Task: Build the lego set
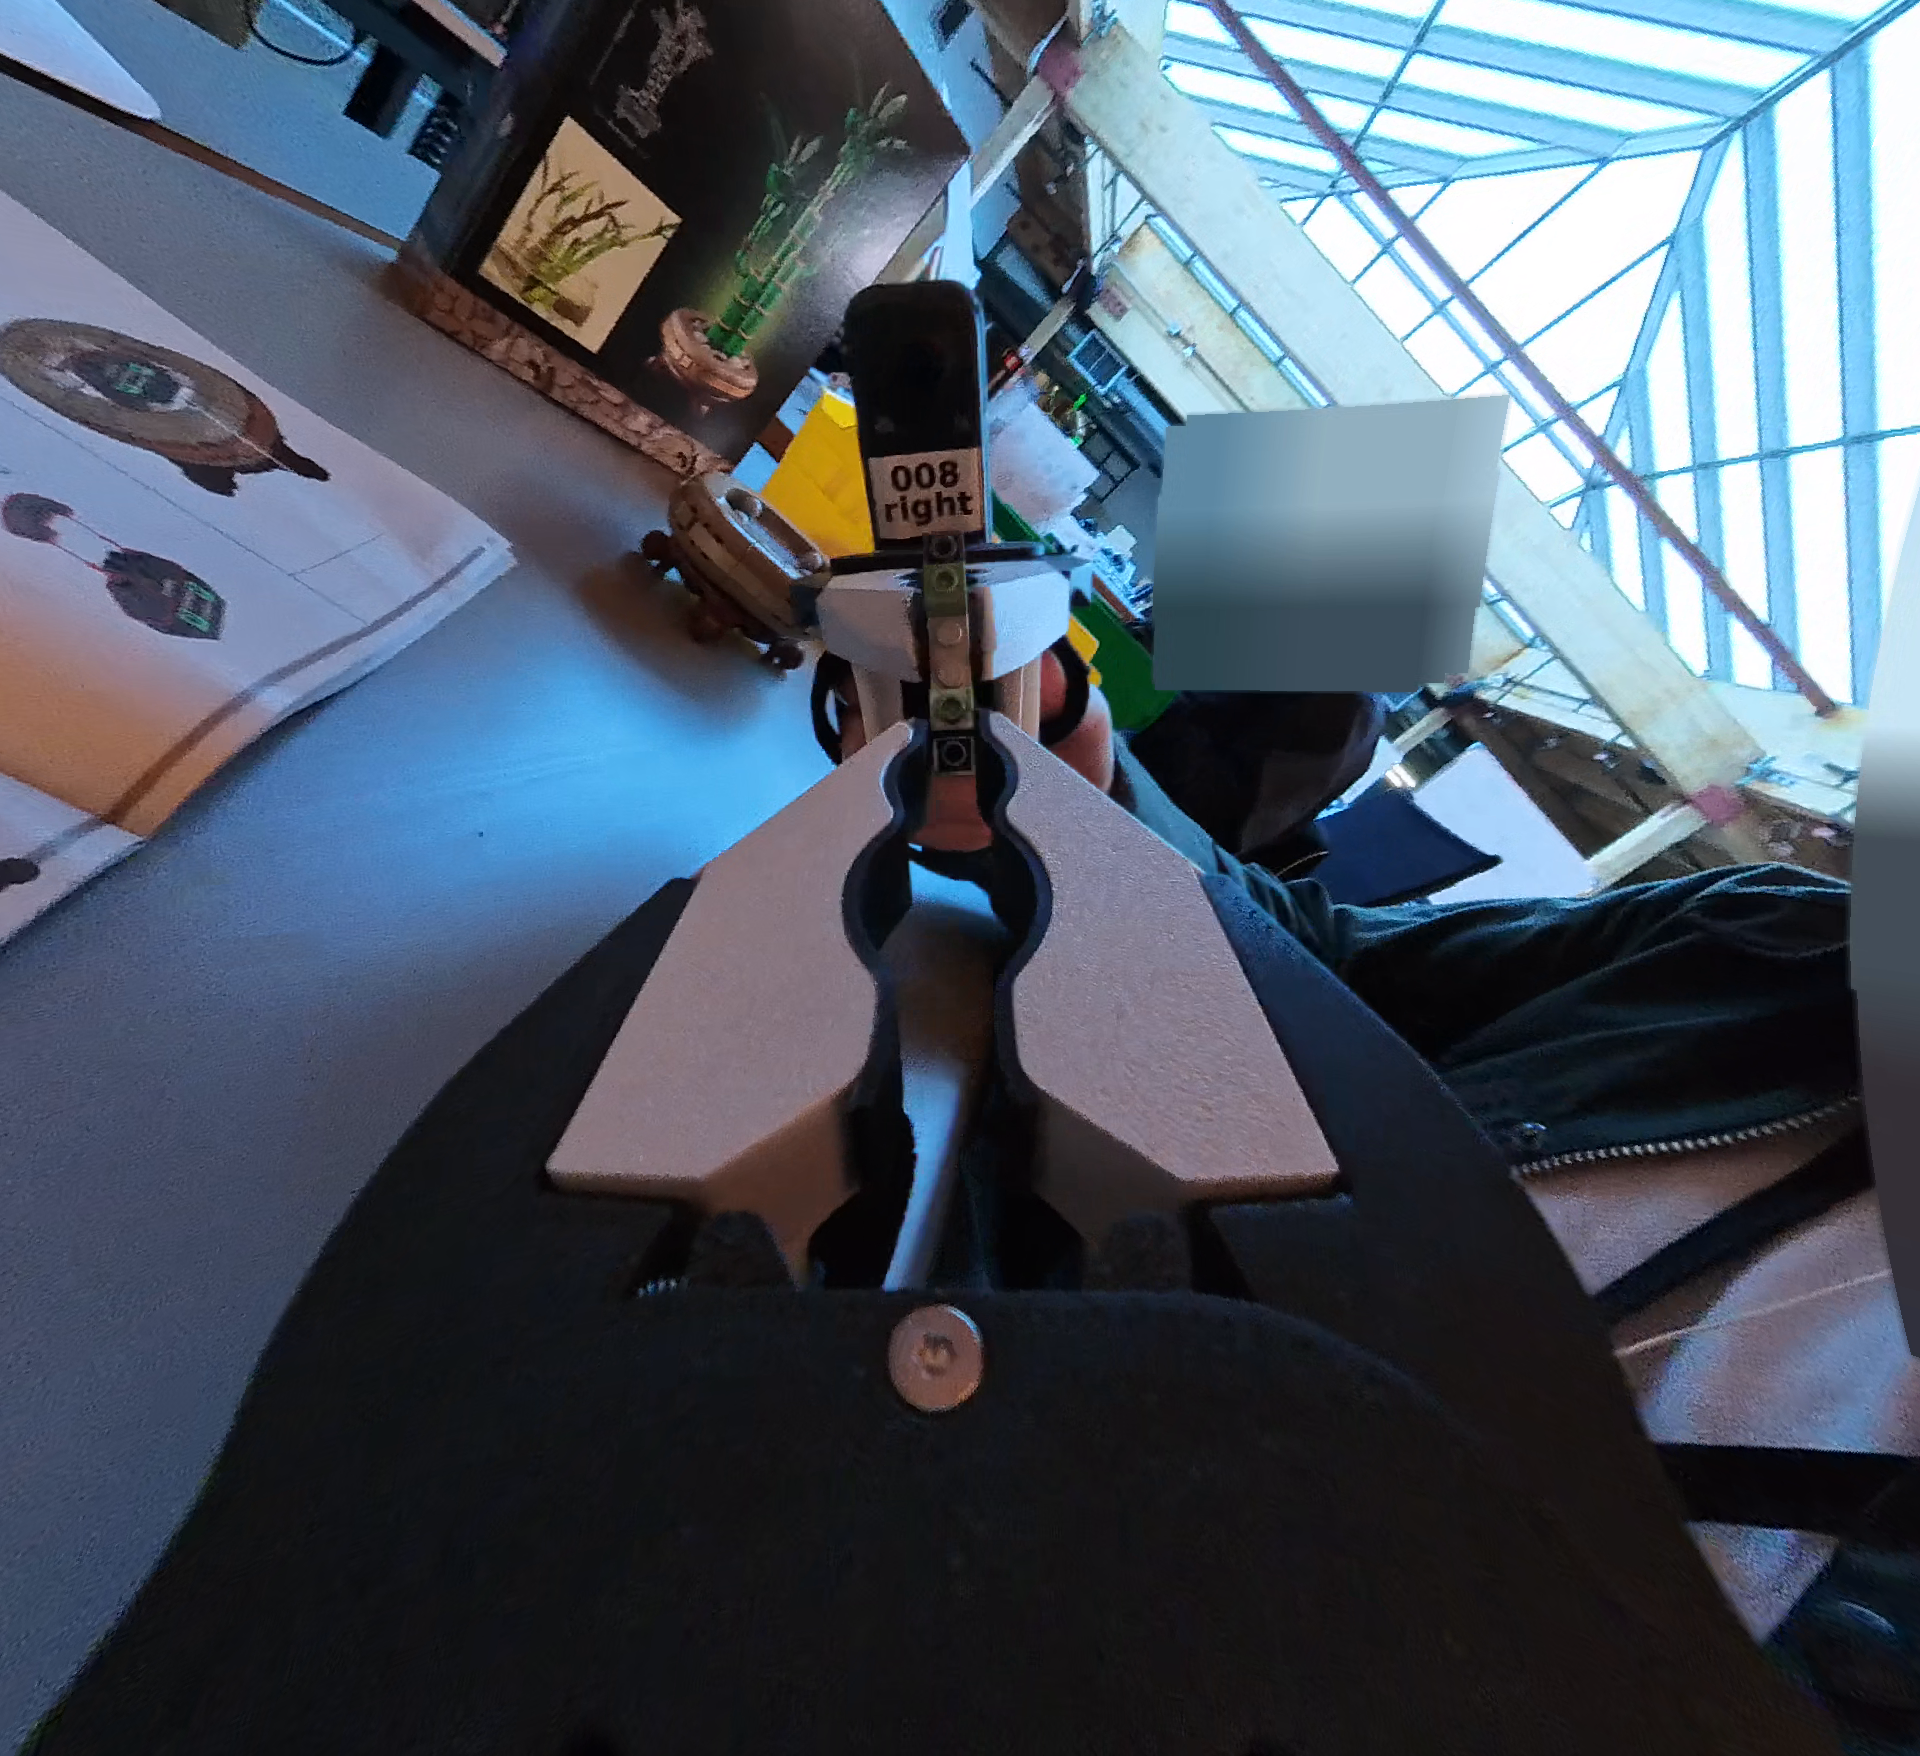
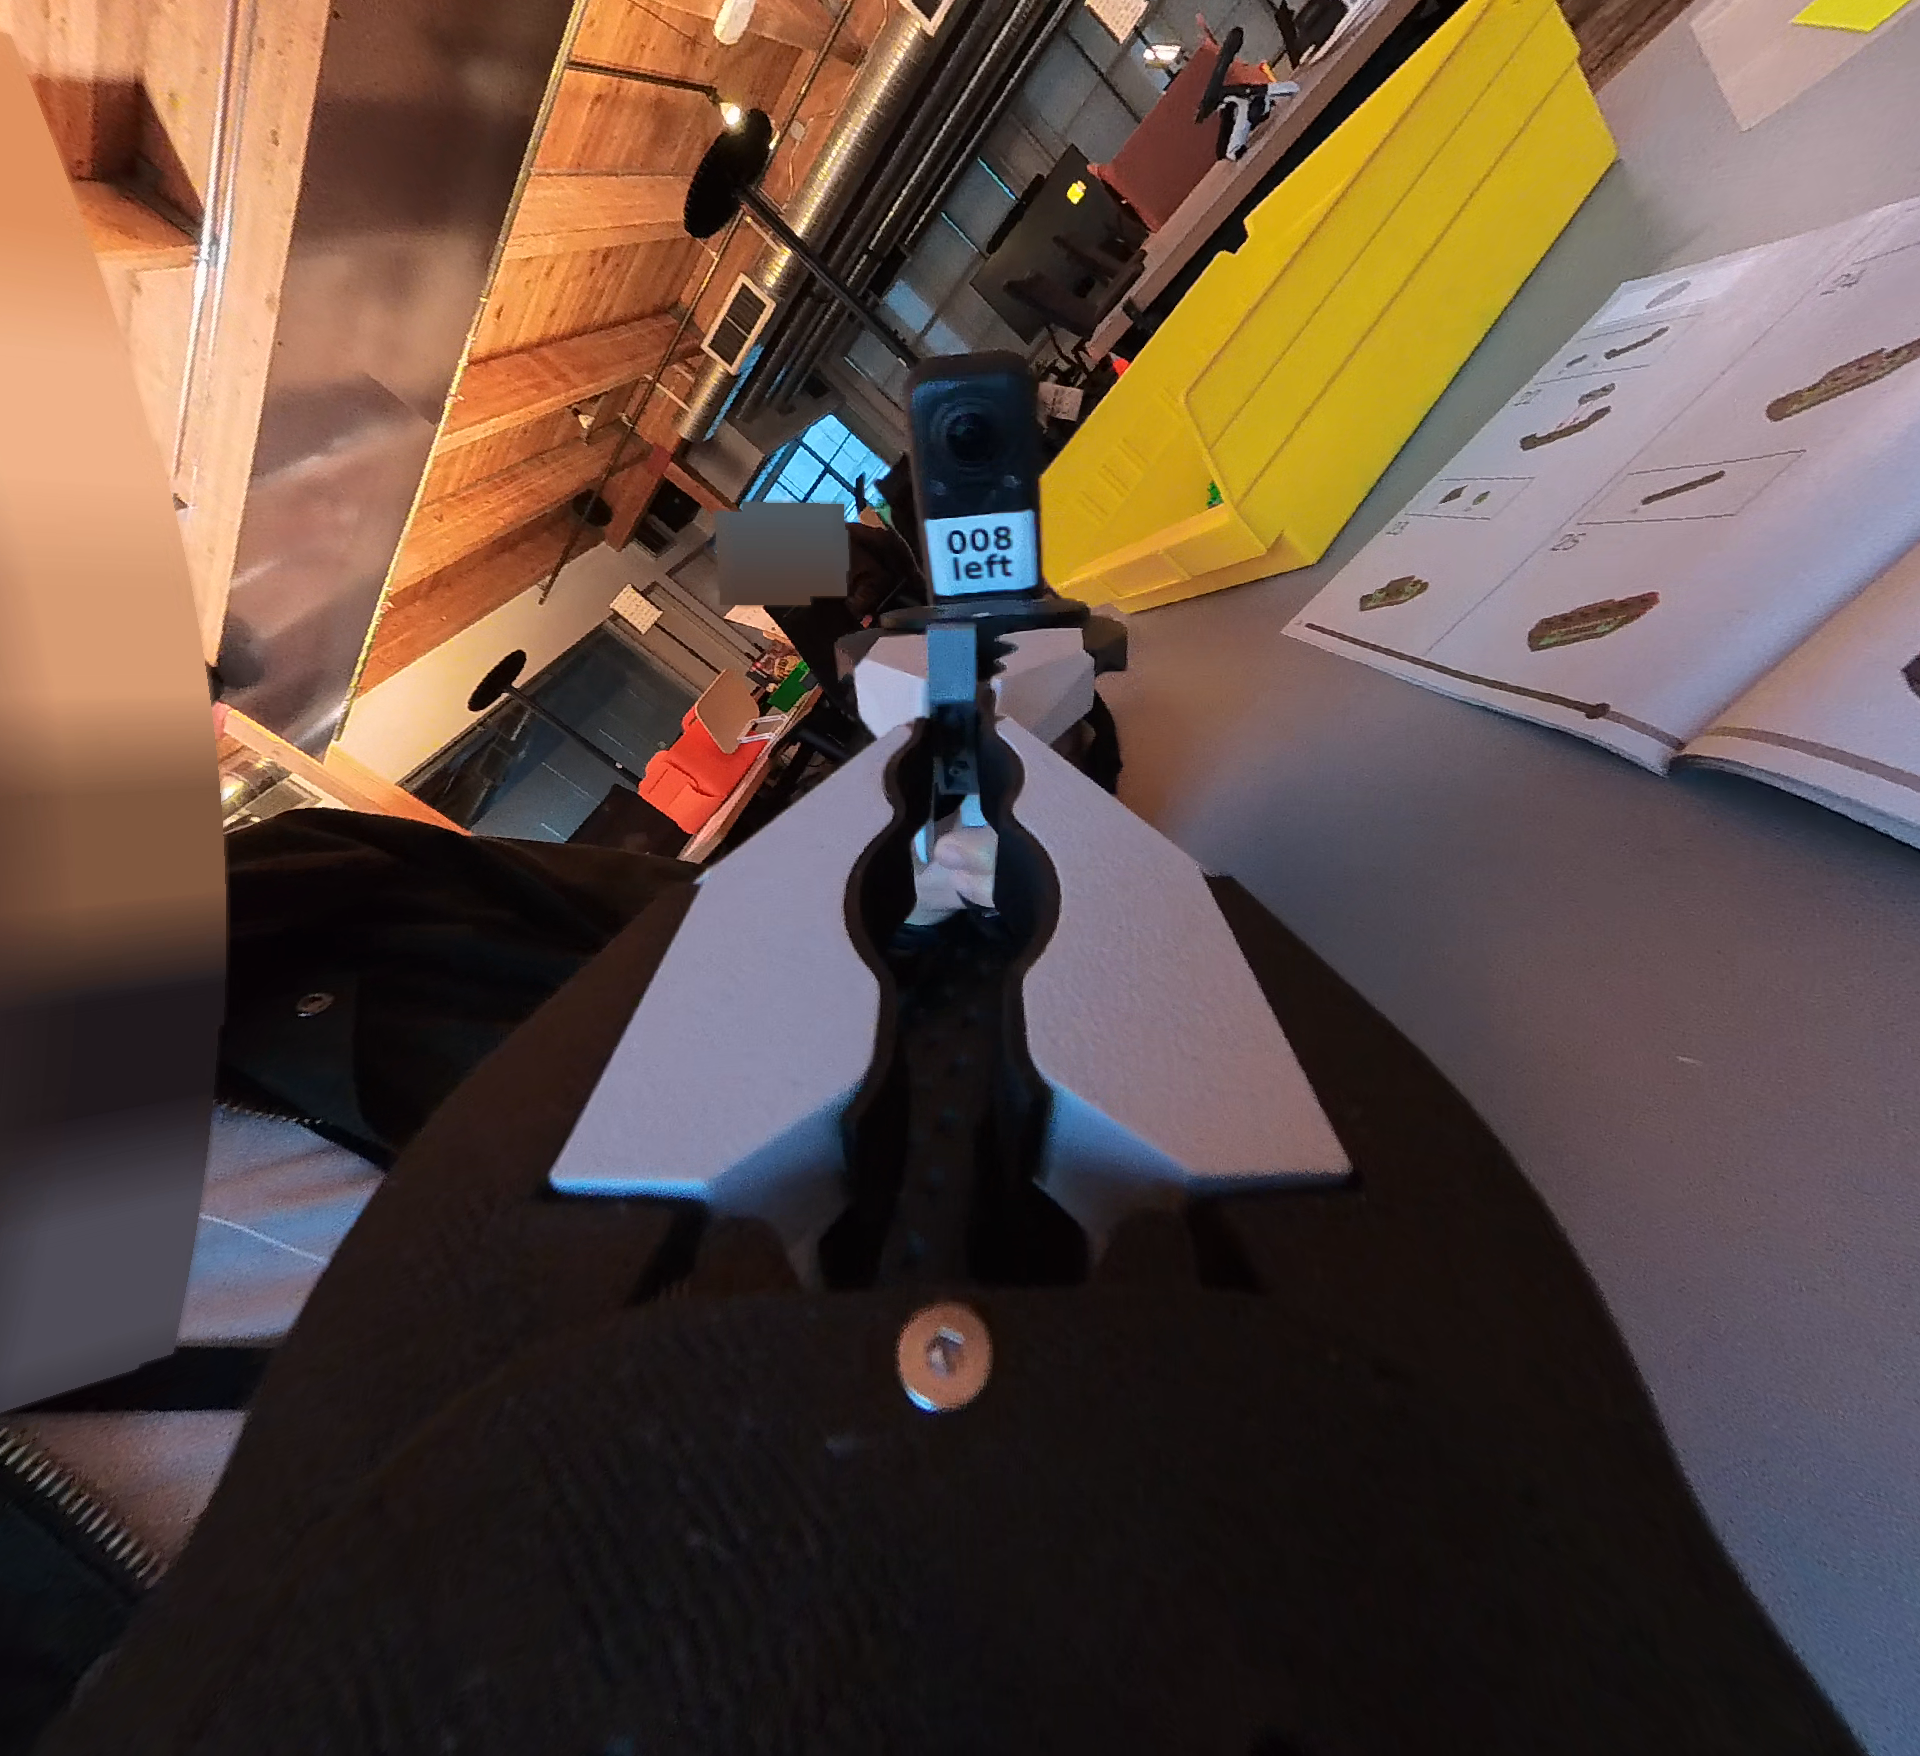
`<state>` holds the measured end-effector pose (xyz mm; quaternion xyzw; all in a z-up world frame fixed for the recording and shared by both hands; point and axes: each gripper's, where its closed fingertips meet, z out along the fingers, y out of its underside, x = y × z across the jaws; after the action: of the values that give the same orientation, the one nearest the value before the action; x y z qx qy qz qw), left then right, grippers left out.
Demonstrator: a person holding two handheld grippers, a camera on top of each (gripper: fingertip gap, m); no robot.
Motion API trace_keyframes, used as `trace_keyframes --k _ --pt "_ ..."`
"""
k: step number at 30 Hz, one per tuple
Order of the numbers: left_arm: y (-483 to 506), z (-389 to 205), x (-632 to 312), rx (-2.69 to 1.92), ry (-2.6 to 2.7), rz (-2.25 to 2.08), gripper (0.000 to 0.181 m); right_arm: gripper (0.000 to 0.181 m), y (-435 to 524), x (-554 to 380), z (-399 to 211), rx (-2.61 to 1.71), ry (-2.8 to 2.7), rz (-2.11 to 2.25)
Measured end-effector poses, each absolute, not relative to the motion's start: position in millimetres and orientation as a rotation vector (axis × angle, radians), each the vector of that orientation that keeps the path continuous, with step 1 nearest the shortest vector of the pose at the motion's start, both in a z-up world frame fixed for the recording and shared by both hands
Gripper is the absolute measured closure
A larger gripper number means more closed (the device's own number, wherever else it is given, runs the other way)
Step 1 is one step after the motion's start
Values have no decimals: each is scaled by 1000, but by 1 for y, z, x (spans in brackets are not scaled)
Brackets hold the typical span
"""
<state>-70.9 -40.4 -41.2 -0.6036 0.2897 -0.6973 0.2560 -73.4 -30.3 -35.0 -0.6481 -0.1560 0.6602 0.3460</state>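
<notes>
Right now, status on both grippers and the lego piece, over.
Left gripper and right gripper face each other, both shut on one narrow lego strip. Raised above grey table. Brown round base behind. Nothing between them.

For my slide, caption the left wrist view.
Both grippers, left gripper and right gripper, pinch a thin brick strip between them.

A yellow plastic bin (image 2: 1351,293) is set on the grey table (image 2: 1455,979), and a red seat (image 2: 686,766) is seen farther back. A timber ceiling (image 2: 582,148) is crossed by a silver duct (image 2: 831,148). A glazed roof (image 1: 1558,44) is seen overhead.
</notes>
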Motion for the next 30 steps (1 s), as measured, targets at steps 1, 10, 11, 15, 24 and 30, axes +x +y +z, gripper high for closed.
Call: trace_keyframes --k 1,10,11,15,24,30 --pt "-40 -42 -71 -1641 786 -1887 175 175 -29 -73 -36 -1684 -398 1709" --pt "-35 -43 -73 -1646 762 -1853 175 175 -27 -74 -40 -1698 -387 1692" --pt "-35 -44 -72 -1651 757 -1858 175 175 -27 -74 -41 -1705 -389 1689" --pt "-35 -42 -72 -1647 732 -1921 172 175 -29 -74 -42 -1728 -410 1688" --pt "-35 -45 -71 -1653 785 -1810 175 174 -26 -73 -42 -1711 -390 1658" --pt "-36 -46 -70 -1653 806 -1794 175 175 -27 -72 -41 -1728 -415 1644"
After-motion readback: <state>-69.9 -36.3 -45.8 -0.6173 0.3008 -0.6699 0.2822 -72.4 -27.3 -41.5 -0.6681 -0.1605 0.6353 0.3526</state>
